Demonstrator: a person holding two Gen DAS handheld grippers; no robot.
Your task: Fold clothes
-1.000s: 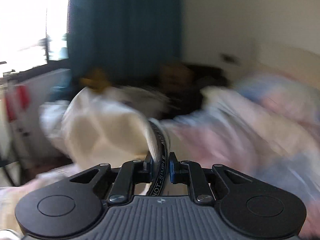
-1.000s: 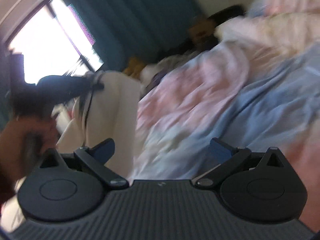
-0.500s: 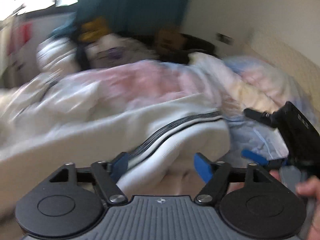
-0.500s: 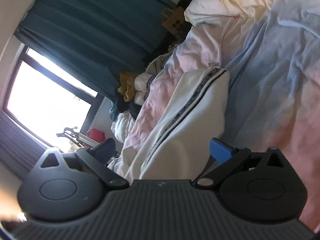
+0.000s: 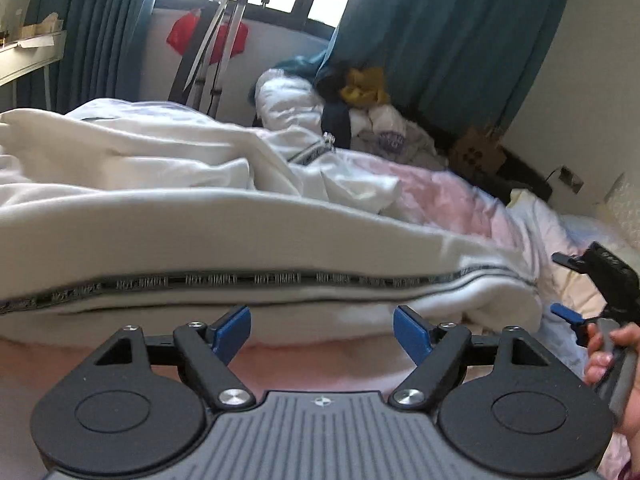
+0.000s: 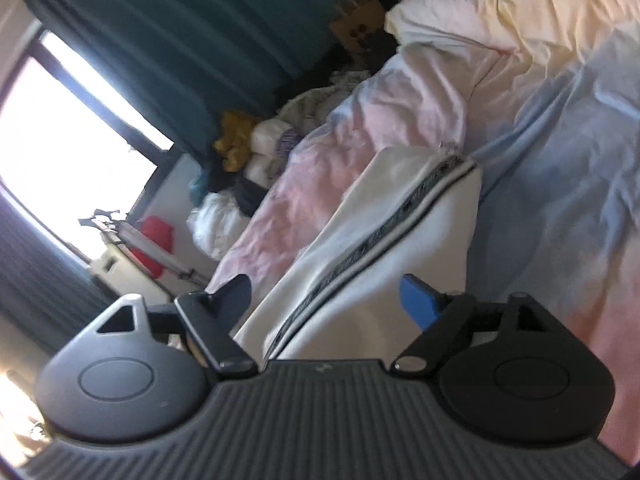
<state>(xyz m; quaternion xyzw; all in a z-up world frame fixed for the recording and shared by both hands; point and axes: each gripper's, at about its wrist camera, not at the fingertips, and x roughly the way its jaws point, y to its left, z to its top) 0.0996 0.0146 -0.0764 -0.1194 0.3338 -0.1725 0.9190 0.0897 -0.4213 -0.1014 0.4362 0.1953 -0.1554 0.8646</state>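
white trousers [image 5: 224, 240] with a printed dark side stripe [image 5: 256, 280] are lying stretched across the pastel bedding [image 5: 460, 204], and both grippers are hovering at their near edge with nothing pinched. the left gripper [image 5: 322, 330] is sitting just short of the striped edge with its blue fingertips [image 5: 234, 328] spread wide, the cloth running past in front of them. the right gripper [image 6: 326, 300] is likewise gaping, its fingers either side of the trouser end near the cuff [image 6: 460, 168] but not closing on it; from the left view it is showing beyond that same end, gripped by the person's right hand [image 5: 616, 360]. beyond the trousers, a heap of other clothes [image 5: 360, 112] is waiting by the teal curtain [image 5: 440, 40]. judging from this, the garment is looking laid out lengthwise, perhaps already doubled leg on leg, while the crosswise folds and the rest of the pile are remaining to do.
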